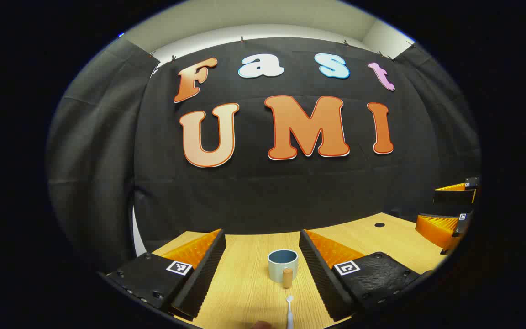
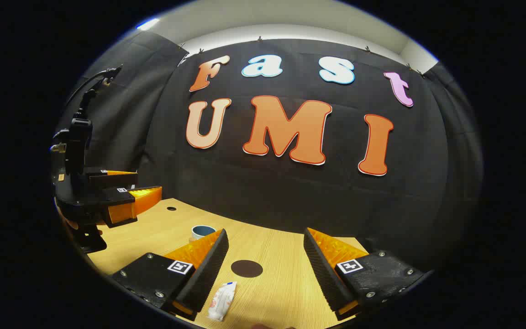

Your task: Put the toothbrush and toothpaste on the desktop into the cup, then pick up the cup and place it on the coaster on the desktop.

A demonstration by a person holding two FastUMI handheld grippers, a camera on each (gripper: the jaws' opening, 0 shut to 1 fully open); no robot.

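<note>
In the left gripper view, a pale cup (image 1: 283, 265) with a blue-grey inside stands upright on the wooden desktop (image 1: 240, 292). It sits just beyond the gap of my open left gripper (image 1: 261, 235). A white toothbrush (image 1: 289, 310) lies nearer, its head pointing toward the cup. In the right gripper view, a small white toothpaste tube (image 2: 221, 301) lies near my right gripper's left finger. A dark round coaster (image 2: 246, 268) lies between the fingers of the open right gripper (image 2: 265, 233). The cup (image 2: 203, 230) shows behind that left finger. Both grippers hold nothing.
A short tan cylinder (image 1: 287, 277) stands right in front of the cup. The desktop has a small round hole (image 1: 379, 225). The right gripper (image 1: 452, 210) hovers at the far right edge of the left gripper view. The left gripper (image 2: 121, 194) hangs over the desk's left side.
</note>
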